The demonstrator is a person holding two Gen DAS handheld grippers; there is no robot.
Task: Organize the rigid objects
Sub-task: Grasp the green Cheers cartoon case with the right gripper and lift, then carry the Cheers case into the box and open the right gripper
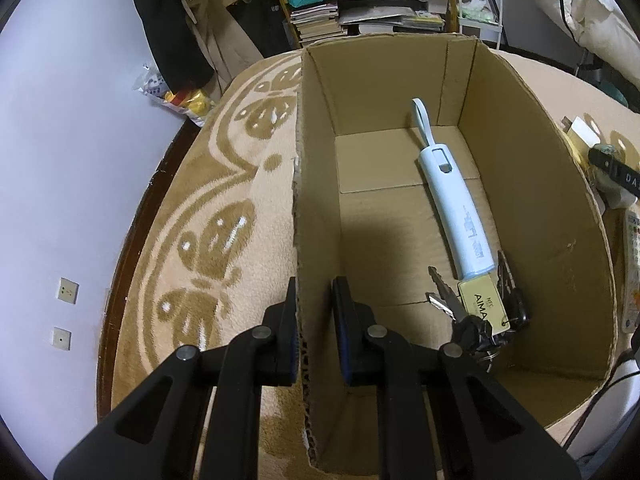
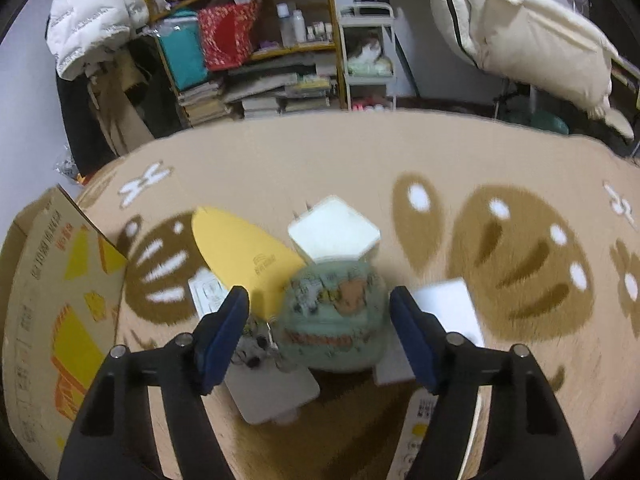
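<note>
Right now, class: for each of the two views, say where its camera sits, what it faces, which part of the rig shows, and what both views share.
Left wrist: on the left gripper, looking down into the cardboard box; its fingers clamp the box's wall.
Right wrist: on the right gripper, looking down at a green tin; fingers open either side.
Shared: the box, patterned blanket, bookshelf.

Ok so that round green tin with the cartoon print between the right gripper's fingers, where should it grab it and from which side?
Grip the green tin across its rounded sides, coming down from above and the near side as the right hand-held gripper already points. Its fingers straddle the tin with gaps on both sides, so closing straight in should work. The yellow card and white charger lie behind it, clear of the fingers.
</note>
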